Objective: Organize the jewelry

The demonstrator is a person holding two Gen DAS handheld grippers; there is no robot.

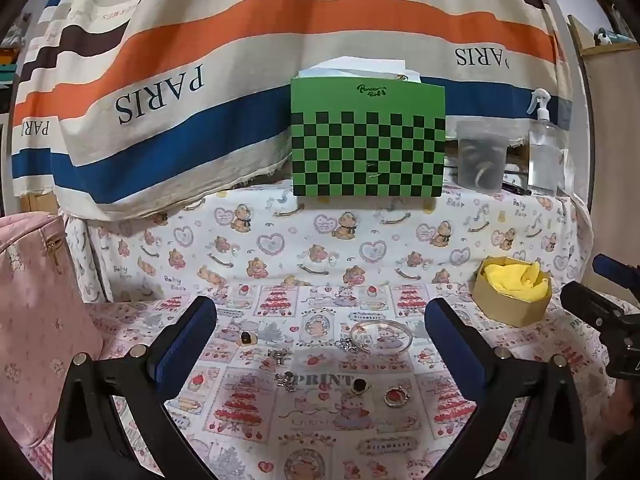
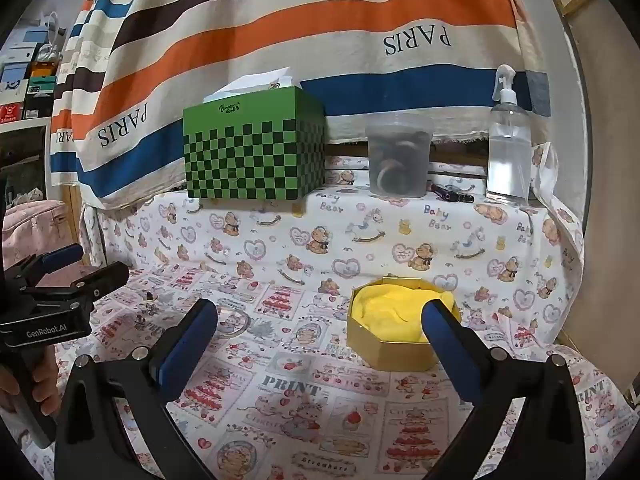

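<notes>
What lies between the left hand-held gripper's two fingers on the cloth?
In the left wrist view, small jewelry lies there: a clear bangle, several rings and charms. The left hand-held gripper is open, touching none.

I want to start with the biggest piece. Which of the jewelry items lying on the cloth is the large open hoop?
The silver bangle, a thin, wide ring at the far right of the spread, nearest the gold box. The other pieces are small rings and charms.

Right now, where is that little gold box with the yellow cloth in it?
The gold box sits on the printed tablecloth, right of the scattered jewelry; in the right wrist view it is just ahead of the open right claw, below the clear tub.
</notes>
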